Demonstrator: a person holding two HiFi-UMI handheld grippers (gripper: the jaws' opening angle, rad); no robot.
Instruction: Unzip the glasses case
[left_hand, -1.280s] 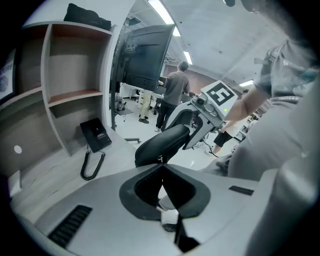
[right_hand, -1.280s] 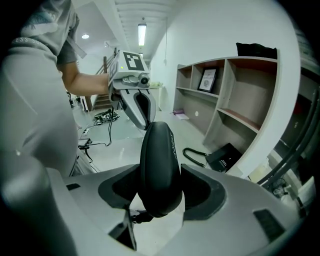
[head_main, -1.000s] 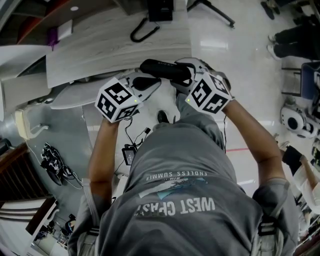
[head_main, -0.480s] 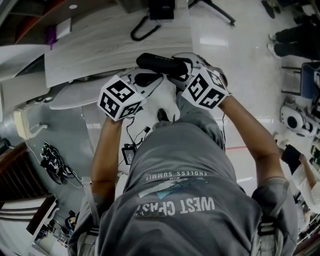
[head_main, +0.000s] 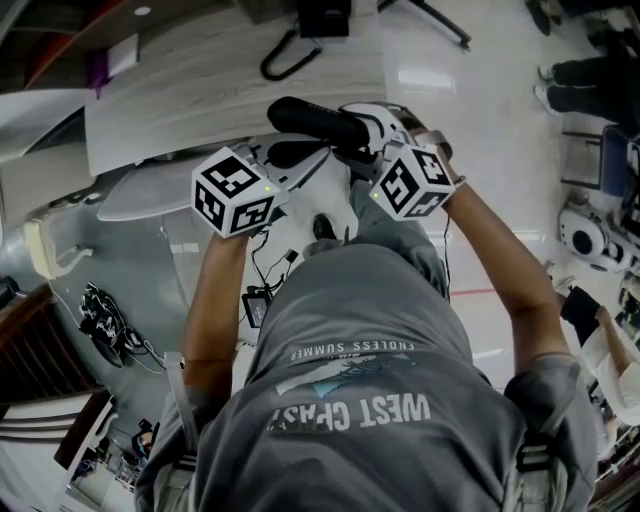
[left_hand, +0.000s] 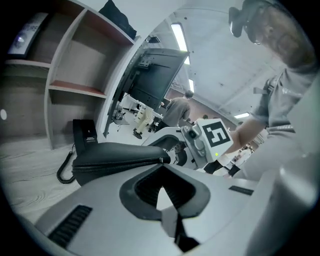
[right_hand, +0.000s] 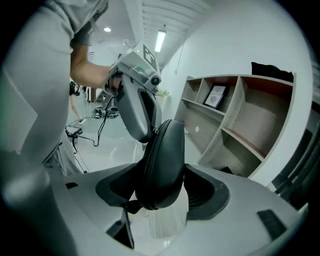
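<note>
The right gripper's fingers (right_hand: 111, 186) stand apart, pressed on either side of one rounded end of the black glasses case (right_hand: 162, 165), which rises edge-on beyond them. The left gripper's fingers (left_hand: 137, 187) draw together to a point on the zipper pull (left_hand: 166, 160) at the case's other end, the zip itself closed along the side. Right gripper (head_main: 355, 138) sits right of the case and left gripper (head_main: 290, 158) just below it. Both forearms are raised before the chest and angle inward toward the case, which hangs above the wooden table (head_main: 200, 90).
</note>
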